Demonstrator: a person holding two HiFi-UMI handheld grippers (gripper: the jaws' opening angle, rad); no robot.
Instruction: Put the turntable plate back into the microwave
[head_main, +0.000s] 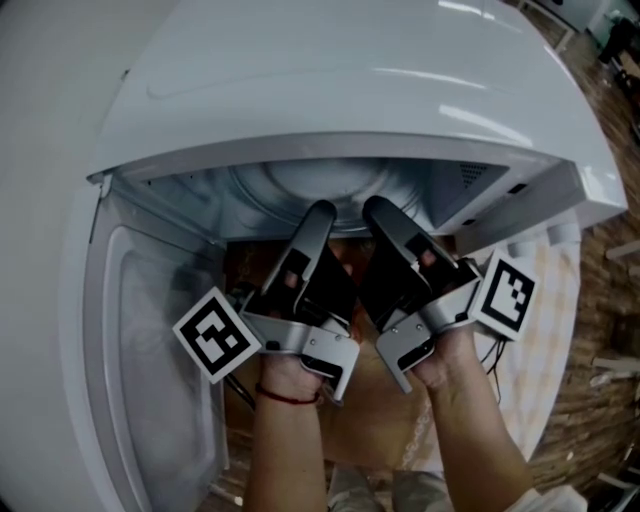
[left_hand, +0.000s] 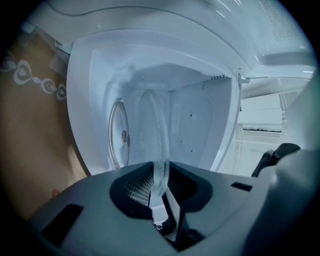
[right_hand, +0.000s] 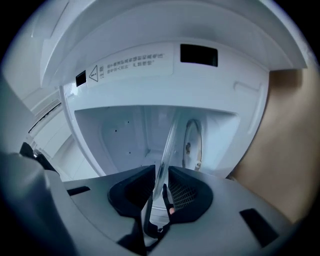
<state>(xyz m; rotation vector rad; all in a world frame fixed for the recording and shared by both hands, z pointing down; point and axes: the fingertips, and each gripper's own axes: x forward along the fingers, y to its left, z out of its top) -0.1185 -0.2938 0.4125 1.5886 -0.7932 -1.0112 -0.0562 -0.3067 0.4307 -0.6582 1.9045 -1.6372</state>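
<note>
The white microwave (head_main: 350, 90) stands with its door (head_main: 150, 330) swung open to the left. Both grippers reach side by side into its cavity, with the clear glass turntable plate (head_main: 320, 182) in front of their tips. In the left gripper view the plate (left_hand: 159, 145) shows edge-on, and its rim lies between the pads of my left gripper (left_hand: 160, 192), which look slightly apart from it. My right gripper (right_hand: 161, 192) is shut on the plate's rim (right_hand: 166, 155). A round roller ring (left_hand: 118, 135) sits on the cavity floor beyond the plate.
The cavity walls (right_hand: 120, 132) are close on both sides of the plate. A brown surface (head_main: 375, 420) lies below the microwave's opening. A striped cloth (head_main: 540, 330) and wooden flooring (head_main: 600, 290) are at the right.
</note>
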